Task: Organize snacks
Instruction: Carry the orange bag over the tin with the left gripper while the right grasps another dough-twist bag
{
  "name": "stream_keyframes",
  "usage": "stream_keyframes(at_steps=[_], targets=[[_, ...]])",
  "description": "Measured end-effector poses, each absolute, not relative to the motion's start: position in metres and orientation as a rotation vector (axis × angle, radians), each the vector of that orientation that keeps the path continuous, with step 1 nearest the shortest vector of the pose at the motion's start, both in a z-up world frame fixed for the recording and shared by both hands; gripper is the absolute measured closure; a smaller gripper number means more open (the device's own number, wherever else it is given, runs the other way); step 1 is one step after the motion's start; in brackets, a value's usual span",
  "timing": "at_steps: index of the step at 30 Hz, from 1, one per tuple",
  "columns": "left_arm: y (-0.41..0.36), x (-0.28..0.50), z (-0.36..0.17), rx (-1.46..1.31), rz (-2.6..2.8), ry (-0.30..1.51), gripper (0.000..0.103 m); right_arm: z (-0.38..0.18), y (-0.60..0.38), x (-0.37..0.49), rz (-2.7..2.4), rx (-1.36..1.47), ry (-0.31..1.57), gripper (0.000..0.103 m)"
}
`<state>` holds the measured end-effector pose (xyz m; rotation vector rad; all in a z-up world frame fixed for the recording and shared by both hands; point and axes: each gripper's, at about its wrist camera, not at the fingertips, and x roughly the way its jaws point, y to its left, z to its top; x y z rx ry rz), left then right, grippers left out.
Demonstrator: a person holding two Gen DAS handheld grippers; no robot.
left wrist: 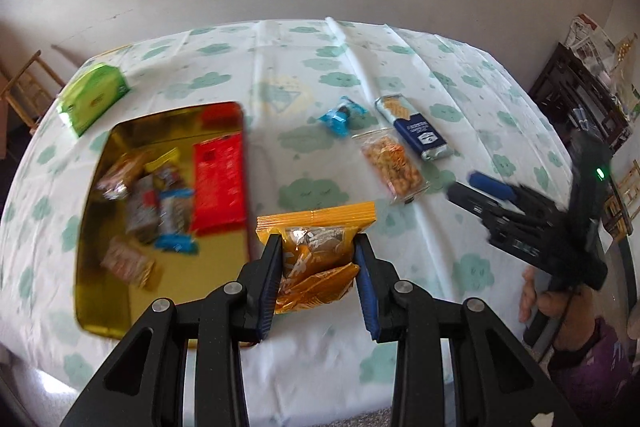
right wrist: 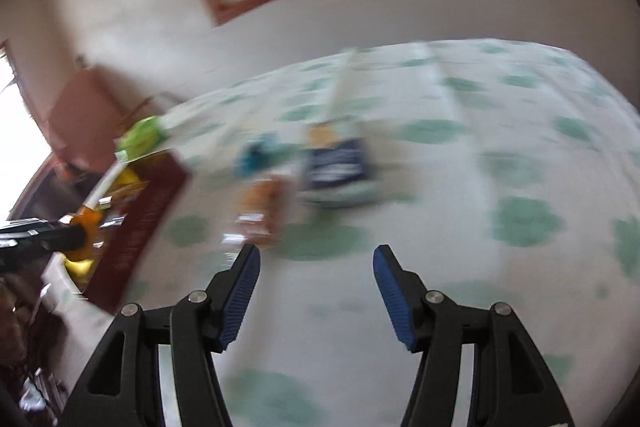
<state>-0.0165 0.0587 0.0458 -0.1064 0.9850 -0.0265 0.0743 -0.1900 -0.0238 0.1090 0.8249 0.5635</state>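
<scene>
my left tongs [left wrist: 316,251] pinch the crinkly orange snack packet [left wrist: 316,247] just right of the gold rectangular tin tray [left wrist: 96,267] — its drop lies leftward — while my right tongs [right wrist: 316,267] hang half-open, empty.

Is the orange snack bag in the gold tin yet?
Not yet. The crinkly orange snack bag is pinched in the left gripper's jaws, beside the gold metal tin that already holds other snacks.

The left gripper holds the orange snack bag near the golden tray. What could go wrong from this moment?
1. The left gripper pinches only the crumpled middle of the orange snack bag, so it might slip out before reaching the golden tray.
2. The tray already holds several packets beside the red box, so the bag may land on them.
</scene>
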Motion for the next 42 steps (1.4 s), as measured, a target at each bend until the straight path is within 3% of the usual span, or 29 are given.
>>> stream_keyframes(at_steps=[15,16,18,42], targets=[[0.118,-0.058,0.069,-0.164,0.089,0.918,0.071,-0.047,-0.092,0.124,0.534,-0.106,0.933,0.042],[0.121,-0.059,0.069,-0.164,0.097,0.918,0.071,-0.048,-0.089,0.126,0.530,-0.121,0.932,0.043],[0.126,-0.062,0.069,-0.162,0.111,0.916,0.071,-0.048,-0.083,0.126,0.509,-0.170,0.917,0.063],[0.143,-0.037,0.032,-0.152,0.113,0.966,0.071,-0.034,-0.139,0.076,0.453,-0.055,0.784,0.064]])
